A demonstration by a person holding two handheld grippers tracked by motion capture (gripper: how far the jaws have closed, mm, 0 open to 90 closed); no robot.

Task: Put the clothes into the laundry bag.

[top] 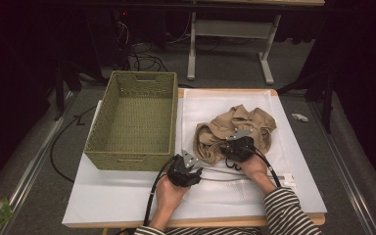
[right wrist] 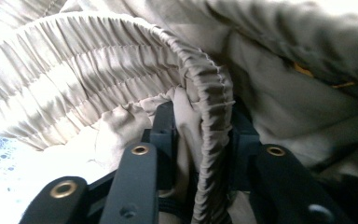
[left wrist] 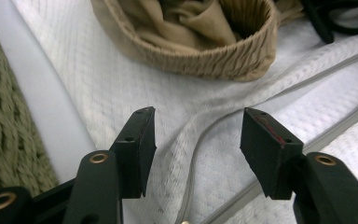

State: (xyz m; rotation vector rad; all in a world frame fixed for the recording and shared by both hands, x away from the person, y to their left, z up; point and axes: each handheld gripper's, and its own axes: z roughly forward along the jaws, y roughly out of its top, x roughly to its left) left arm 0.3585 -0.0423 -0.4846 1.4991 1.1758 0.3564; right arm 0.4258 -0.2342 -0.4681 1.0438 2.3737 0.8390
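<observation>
Tan, crumpled cloth with a gathered elastic waistband, a garment (top: 235, 129), lies heaped on the white quilted mat (top: 279, 147) over the white tabletop (top: 103, 196), just beside the empty olive woven basket (top: 134, 120), and its waistband is pinched between the nearly closed black fingers of the right gripper (right wrist: 200, 135). The step in hand is judged to be the first grasp; a second hold on the near waistband rim is called for from the left gripper (left wrist: 196, 140), whose fingers are spread wide and empty. Both forearms are extended forward, the right over the heap, the left held low before it.
</observation>
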